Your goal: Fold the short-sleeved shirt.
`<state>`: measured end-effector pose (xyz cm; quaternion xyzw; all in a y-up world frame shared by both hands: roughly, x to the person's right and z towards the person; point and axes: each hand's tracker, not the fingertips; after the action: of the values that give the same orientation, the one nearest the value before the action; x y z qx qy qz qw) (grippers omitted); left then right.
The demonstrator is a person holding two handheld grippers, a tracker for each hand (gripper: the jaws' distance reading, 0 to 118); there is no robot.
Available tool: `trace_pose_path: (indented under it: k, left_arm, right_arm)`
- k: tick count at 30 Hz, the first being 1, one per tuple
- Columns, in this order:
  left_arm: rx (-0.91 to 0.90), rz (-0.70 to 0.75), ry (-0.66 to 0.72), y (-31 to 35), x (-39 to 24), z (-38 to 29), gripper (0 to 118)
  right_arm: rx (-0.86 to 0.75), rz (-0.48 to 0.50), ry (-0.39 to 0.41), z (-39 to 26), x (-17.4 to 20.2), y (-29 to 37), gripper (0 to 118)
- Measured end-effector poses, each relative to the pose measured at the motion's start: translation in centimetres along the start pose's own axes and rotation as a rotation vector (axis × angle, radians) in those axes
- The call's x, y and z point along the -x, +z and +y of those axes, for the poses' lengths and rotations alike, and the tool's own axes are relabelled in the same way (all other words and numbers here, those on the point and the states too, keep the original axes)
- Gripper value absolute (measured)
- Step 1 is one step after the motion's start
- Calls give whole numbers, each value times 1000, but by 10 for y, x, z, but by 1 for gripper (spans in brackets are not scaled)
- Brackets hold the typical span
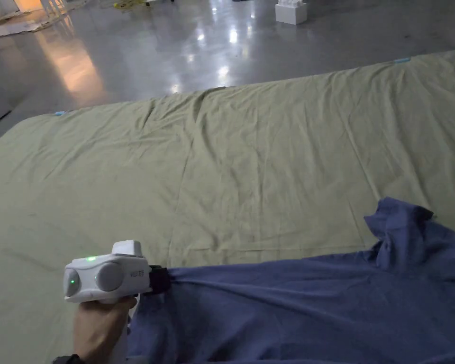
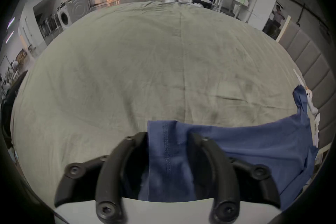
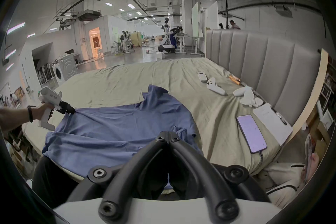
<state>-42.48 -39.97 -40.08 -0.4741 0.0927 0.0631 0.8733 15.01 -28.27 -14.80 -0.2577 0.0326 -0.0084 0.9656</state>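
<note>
The blue short-sleeved shirt (image 1: 316, 303) lies spread and rumpled along the near edge of the bed (image 1: 231, 161), on its green sheet, one sleeve standing up in a peak toward the headboard (image 3: 254, 57) side; the left gripper (image 1: 161, 279) is clamped on a bunched bit of the shirt's edge at the end away from the headboard, cloth drawn taut from it, and in the left gripper view a stitched hem runs between its jaws; the right gripper (image 3: 168, 137) has its tips closed together with nothing between them, above the shirt's near part; a phone (image 3: 251, 133), a clipboard (image 3: 271, 118) and white controllers (image 3: 215, 87) lie by the headboard edge
</note>
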Motion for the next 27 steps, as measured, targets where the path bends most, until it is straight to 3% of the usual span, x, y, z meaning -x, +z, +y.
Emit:
trace_pose_path:
  k: [2,4,6,7,8,9,10,16,18,21,22,23,24,27]
  left_arm:
    - [18,-10,-51,3,-5,-1,13]
    - [51,7,-67,-3,-12,2,10]
    - [117,12,-37,-13,-16,9,9]
    - [135,20,-52,-17,-16,12,9]
    - [153,23,-69,-18,-18,14,9]
    - [170,26,-86,-19,-20,17,9]
    - [181,27,-132,-19,-22,19,9]
    - [224,14,-130,-15,-26,24,9]
    - [229,-1,-137,-11,-26,24,9]
    - [231,-18,-124,-10,-23,25,9]
    - [232,-20,-124,-10,-24,24,9]
    - [227,-17,-124,-9,-25,22,9]
    - [220,-12,-122,-7,-27,20,9]
    - [186,13,-113,-1,-30,17,8]
  right_arm:
    - [15,8,15,5,-4,-10,0]
    - [-10,-19,90,24,-6,-28,0]
    - [-35,31,173,56,-12,-63,2]
    - [98,78,96,65,-18,-91,11]
    - [169,104,71,77,-22,-119,39]
    - [155,107,68,86,-25,-147,58]
    - [206,110,54,95,-28,-178,68]
    - [430,92,105,105,-44,-324,67]
    - [517,27,92,95,-49,-349,65]
    - [566,29,134,72,-45,-353,50]
    - [490,22,176,75,-43,-343,29]
    - [495,33,157,76,-42,-337,13]
    - [492,54,128,75,-40,-334,6]
    - [506,65,131,71,-34,-331,3]
